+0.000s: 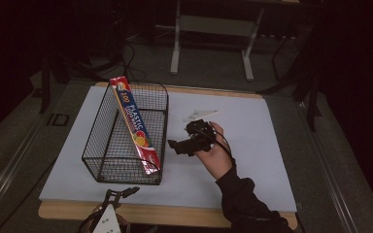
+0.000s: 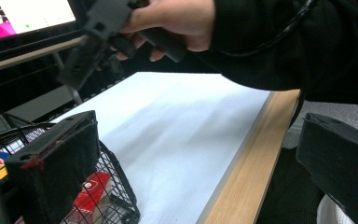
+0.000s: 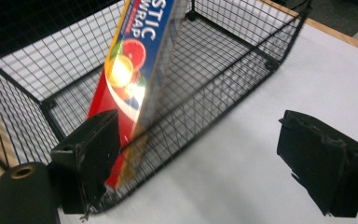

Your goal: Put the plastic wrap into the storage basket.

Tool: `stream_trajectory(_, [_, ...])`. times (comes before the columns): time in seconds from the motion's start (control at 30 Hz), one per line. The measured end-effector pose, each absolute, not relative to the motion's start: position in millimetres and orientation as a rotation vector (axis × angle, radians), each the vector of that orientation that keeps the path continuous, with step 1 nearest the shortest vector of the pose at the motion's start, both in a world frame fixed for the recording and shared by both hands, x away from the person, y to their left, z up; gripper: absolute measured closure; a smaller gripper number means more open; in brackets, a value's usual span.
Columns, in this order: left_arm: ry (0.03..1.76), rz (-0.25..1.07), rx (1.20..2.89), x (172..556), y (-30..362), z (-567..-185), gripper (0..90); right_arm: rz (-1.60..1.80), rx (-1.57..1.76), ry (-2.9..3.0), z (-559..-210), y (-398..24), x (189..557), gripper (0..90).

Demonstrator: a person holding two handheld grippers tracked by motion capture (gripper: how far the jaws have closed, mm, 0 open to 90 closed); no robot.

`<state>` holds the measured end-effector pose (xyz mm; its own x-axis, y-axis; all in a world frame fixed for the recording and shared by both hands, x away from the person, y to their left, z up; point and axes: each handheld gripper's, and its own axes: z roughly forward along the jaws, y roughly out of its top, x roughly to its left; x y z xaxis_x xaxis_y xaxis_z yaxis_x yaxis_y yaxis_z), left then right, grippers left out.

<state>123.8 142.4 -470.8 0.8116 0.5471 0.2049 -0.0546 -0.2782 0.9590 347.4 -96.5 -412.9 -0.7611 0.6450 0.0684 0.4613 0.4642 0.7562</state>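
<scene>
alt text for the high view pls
A plastic wrap box leans tilted inside a black wire basket on a white table. The right gripper hovers open beside the basket; the left gripper sits at the near edge.

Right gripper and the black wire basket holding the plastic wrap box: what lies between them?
In the high view, just bare white table surface separates the right gripper from the black wire basket; the red-and-blue plastic wrap box leans inside the basket's near wall.

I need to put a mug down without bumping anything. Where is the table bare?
Bare: the white mat right of the right gripper, and behind it toward the far edge. Crowded: the left, where the wire basket holds the plastic wrap box.
</scene>
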Motion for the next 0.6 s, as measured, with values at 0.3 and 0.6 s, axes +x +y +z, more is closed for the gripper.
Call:
stream_trajectory(0.3, [0.378,0.606,1.777,124,140,-471,0.1,1.189,0.965,2.450,-426,-137,333,13.2])
stream_trajectory(0.6, [0.377,0.605,1.780,124,139,-472,0.1,1.192,0.965,2.463,-442,-159,322,13.1])
